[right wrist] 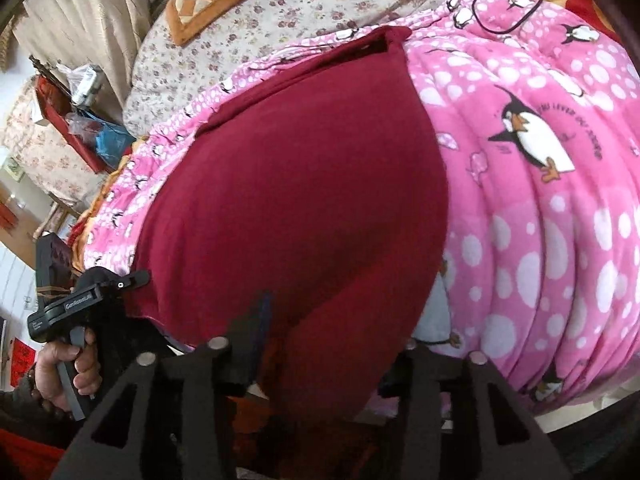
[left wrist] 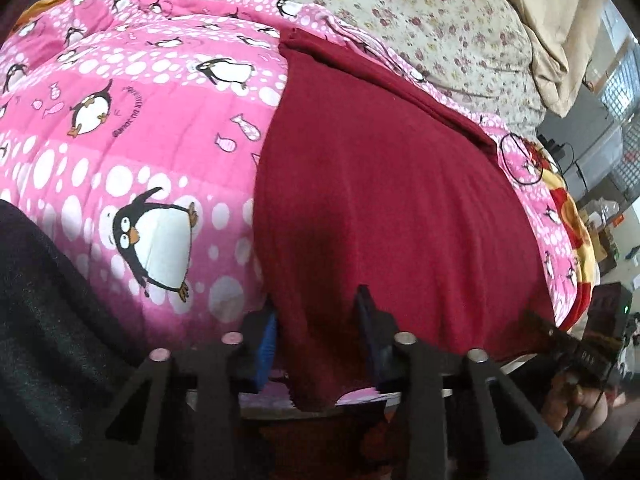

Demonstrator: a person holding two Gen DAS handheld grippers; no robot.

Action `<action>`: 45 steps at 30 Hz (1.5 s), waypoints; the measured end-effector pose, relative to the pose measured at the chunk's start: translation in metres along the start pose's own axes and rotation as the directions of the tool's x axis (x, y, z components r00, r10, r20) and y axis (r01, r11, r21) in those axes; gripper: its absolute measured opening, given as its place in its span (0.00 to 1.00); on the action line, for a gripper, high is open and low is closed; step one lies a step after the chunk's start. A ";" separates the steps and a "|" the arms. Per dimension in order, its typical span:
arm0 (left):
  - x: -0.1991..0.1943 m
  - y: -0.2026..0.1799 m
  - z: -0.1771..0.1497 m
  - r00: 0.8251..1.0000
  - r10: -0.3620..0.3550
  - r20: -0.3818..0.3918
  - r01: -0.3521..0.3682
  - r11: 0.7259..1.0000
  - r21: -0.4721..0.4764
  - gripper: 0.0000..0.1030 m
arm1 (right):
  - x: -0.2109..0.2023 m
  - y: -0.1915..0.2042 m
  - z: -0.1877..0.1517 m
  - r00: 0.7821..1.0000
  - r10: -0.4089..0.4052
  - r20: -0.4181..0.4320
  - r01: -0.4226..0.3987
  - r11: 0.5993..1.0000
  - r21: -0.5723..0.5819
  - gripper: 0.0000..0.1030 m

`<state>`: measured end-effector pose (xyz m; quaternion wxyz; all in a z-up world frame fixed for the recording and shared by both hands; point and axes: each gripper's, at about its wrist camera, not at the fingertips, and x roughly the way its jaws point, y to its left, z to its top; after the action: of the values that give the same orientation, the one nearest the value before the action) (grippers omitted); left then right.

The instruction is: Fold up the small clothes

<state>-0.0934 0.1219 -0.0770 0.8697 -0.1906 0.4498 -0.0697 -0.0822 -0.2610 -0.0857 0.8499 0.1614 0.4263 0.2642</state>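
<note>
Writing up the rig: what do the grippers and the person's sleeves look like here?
Both grippers are matte black, with angular linkage arms with triangular cut-outs and round silver pin heads. The left gripper has blue pads on its fingers. Seen from the right wrist camera, its pistol-grip body carries small white lettering, too blurred to read. A dark sleeve shows at the wrist.
</note>
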 end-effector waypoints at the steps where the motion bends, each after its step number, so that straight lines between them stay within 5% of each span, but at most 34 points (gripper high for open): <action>1: 0.000 -0.001 0.001 1.000 0.001 0.000 -0.001 1.000 0.001 0.06 | 0.000 0.002 0.000 1.000 -0.012 -0.011 0.012 1.000 -0.011 0.53; 3: -0.001 -0.003 0.003 1.000 -0.008 0.000 0.008 1.000 0.003 0.00 | -0.002 0.006 0.000 0.999 -0.039 -0.017 0.039 0.999 -0.029 0.46; 4: -0.003 -0.005 0.003 1.000 -0.011 0.005 0.011 1.000 0.009 0.00 | -0.006 0.008 0.001 0.999 -0.042 -0.003 0.042 0.999 -0.035 0.31; 7: -0.013 -0.013 0.005 0.999 -0.020 0.031 0.018 0.998 0.062 0.00 | -0.022 0.012 0.003 0.998 -0.017 0.057 0.020 0.999 -0.050 0.12; 15: -0.087 -0.026 0.014 0.984 -0.077 0.159 0.048 0.983 0.177 0.00 | -0.086 0.049 0.001 0.974 0.026 0.224 0.023 0.977 -0.214 0.05; 23: -0.170 -0.050 -0.007 0.945 -0.160 0.285 0.087 0.963 0.254 0.00 | -0.177 0.098 -0.003 0.920 0.170 0.352 -0.039 0.936 -0.351 0.05; 29: -0.137 -0.057 0.046 0.961 -0.151 0.233 0.104 0.974 0.201 0.00 | -0.169 0.086 0.050 0.922 0.159 0.354 -0.065 0.962 -0.264 0.05; 35: -0.109 -0.068 0.118 0.953 -0.125 0.275 0.079 0.982 0.172 0.00 | -0.120 0.079 0.126 0.931 0.074 0.357 -0.005 0.982 -0.189 0.05; 39: -0.052 -0.058 0.175 0.969 -0.053 0.240 0.023 0.992 0.125 0.00 | -0.069 0.062 0.182 0.946 0.002 0.324 0.039 0.992 -0.120 0.05; 45: 0.039 -0.042 0.216 0.982 0.084 0.167 -0.101 0.990 0.099 0.00 | 0.016 0.025 0.227 0.963 -0.100 0.251 0.101 0.995 0.010 0.05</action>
<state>0.1067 0.1303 0.0232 0.9147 -0.1279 0.3815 -0.0375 0.1018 -0.2425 0.0485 0.9096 0.1702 0.3228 0.1988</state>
